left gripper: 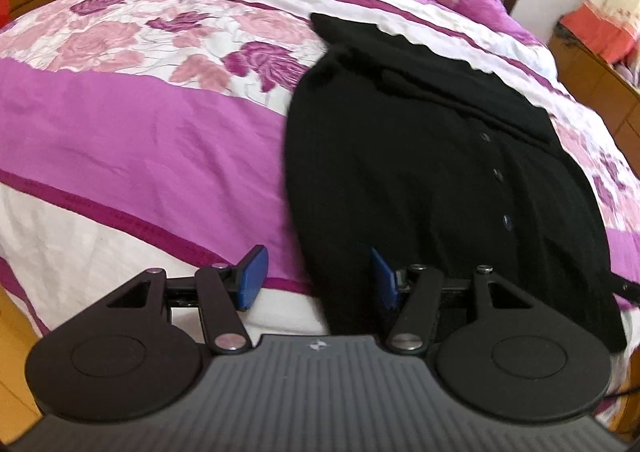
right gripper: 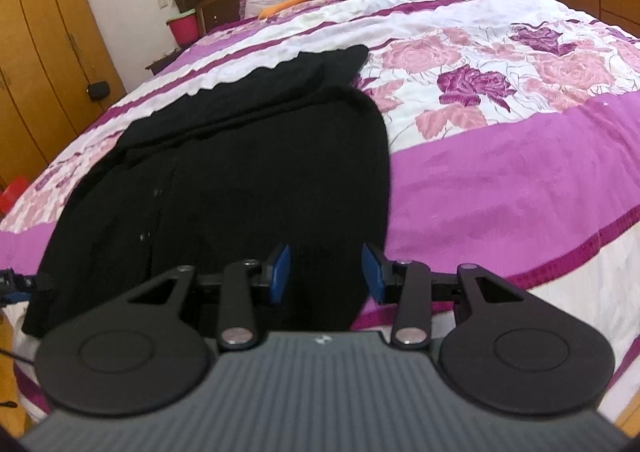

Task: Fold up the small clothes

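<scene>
Both tongs, left [left gripper: 318,278] and right [right gripper: 326,272], hang apart and empty over the near hem of a black cardigan [left gripper: 420,155] (buttons up) lying on the floral bed [left gripper: 140,123].

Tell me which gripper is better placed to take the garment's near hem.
Right, probably. The right gripper has black cardigan cloth directly between its open pads, while the left gripper straddles the cardigan's side edge, one pad over the bedspread.

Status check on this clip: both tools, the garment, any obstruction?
Left tool open, right tool open, both empty at the near hem. Black buttoned cardigan flat on floral quilt, unfolded. Nothing in the way.
</scene>
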`<action>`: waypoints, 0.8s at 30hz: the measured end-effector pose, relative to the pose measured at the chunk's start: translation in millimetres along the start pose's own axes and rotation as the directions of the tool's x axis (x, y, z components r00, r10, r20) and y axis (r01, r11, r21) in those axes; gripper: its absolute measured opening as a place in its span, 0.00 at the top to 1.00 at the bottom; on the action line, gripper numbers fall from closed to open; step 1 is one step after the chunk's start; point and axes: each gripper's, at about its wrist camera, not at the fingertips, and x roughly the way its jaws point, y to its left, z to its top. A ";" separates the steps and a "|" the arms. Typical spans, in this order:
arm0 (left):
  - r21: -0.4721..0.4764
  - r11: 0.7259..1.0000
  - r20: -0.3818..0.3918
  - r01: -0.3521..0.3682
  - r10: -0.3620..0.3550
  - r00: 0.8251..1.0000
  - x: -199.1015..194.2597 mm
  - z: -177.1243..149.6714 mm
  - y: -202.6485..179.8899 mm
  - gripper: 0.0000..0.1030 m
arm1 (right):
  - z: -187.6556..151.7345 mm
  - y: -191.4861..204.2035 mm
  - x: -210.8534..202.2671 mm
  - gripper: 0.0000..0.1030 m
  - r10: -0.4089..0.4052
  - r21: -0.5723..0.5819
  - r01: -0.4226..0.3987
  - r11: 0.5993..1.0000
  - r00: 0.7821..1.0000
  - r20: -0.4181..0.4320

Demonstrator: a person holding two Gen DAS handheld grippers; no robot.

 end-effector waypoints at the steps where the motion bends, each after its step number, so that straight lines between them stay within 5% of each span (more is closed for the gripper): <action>1: 0.011 1.000 0.002 0.003 -0.003 1.000 0.1 -1.9 -1.2 0.40 | -1.7 -0.2 -0.1 0.59 -0.001 -0.001 0.001 1.000 1.000 -0.005; 17: 0.167 0.986 0.025 0.024 -0.028 0.999 6.3 -20.3 -6.7 0.40 | -18.7 -5.0 -12.6 0.59 -0.005 -0.019 0.004 1.000 0.998 -0.056; 24: 0.163 0.983 0.024 0.078 -0.083 0.996 11.9 -19.1 -7.2 0.40 | -16.8 2.6 -0.6 0.54 0.067 -0.028 -0.069 0.997 0.995 -0.071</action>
